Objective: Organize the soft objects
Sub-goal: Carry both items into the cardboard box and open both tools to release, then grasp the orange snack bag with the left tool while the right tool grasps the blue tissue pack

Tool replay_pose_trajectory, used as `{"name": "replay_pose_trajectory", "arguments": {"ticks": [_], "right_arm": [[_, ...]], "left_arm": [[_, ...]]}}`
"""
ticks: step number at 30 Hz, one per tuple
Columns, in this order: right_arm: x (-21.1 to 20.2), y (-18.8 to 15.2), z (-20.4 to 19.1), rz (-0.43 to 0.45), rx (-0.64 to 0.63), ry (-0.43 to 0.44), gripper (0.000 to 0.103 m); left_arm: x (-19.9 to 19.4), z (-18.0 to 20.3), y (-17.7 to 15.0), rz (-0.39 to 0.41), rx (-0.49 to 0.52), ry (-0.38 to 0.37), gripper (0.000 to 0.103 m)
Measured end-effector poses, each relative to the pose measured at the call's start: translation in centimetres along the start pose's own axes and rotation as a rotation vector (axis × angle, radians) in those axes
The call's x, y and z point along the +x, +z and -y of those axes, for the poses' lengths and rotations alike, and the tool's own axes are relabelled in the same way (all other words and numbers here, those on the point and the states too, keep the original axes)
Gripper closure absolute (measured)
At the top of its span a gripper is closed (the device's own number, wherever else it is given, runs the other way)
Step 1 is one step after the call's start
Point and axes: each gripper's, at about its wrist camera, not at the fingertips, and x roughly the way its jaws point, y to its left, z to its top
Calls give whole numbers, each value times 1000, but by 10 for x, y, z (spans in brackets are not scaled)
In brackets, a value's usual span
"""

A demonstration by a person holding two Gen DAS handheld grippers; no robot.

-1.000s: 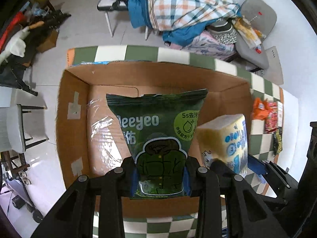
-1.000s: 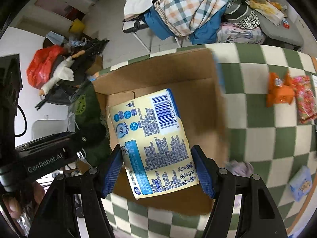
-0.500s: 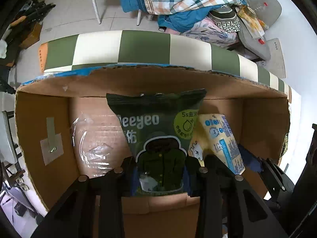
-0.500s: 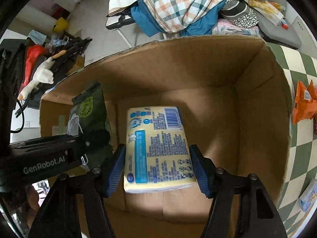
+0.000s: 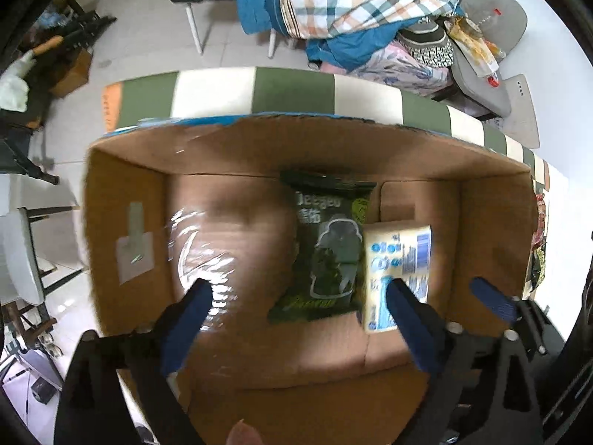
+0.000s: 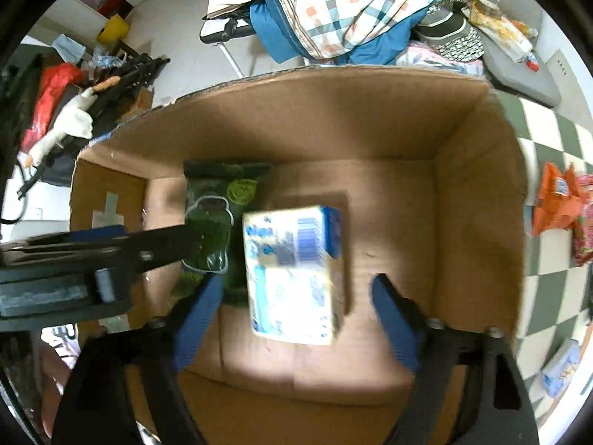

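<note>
A dark green packet lies flat on the floor of an open cardboard box, its long axis running from near to far, its crimped top edge pointing at the far wall; just to its right lies a pale yellow tissue pack with blue print, long axis also near to far, barcode end toward the far side, its left edge touching or overlapping the packet; in the right wrist view the tissue pack is blurred and sits slightly tilted beside the green packet; the left claw is opening, its blue pads spread wide on either side of the packet and clear of it; the right claw is opening too, pads spread wide of the tissue pack, gripping nothing; the box stands on a green and white checked cloth.
</note>
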Motion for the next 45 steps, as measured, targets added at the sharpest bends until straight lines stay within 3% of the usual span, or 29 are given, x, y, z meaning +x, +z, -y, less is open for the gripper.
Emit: {"name": "replay_pose_trajectory", "arguments": {"ticks": [4, 14, 25, 32, 36, 39, 45], "right_arm": [[-16, -15, 0, 4, -39, -67, 0], [-55, -59, 1, 56, -73, -123, 0], [-120, -121, -10, 144, -108, -91, 0], [-154, -143, -3, 176, -71, 4, 0], [-178, -147, 32, 199, 1, 48, 0], [-194, -148, 80, 201, 71, 46, 0], [-194, -160, 208, 124, 159, -145, 0]], "left_arm": [[-18, -6, -25, 59, -4, 35, 4], [-38, -11, -81, 136, -63, 43, 3], [-96, 8, -149, 281, -34, 77, 3], [-130, 39, -157, 333, 18, 89, 3], [-145, 90, -150, 370, 134, 129, 3], [-143, 146, -138, 386, 263, 181, 3], [-91, 255, -108, 304, 459, 204, 3]]}}
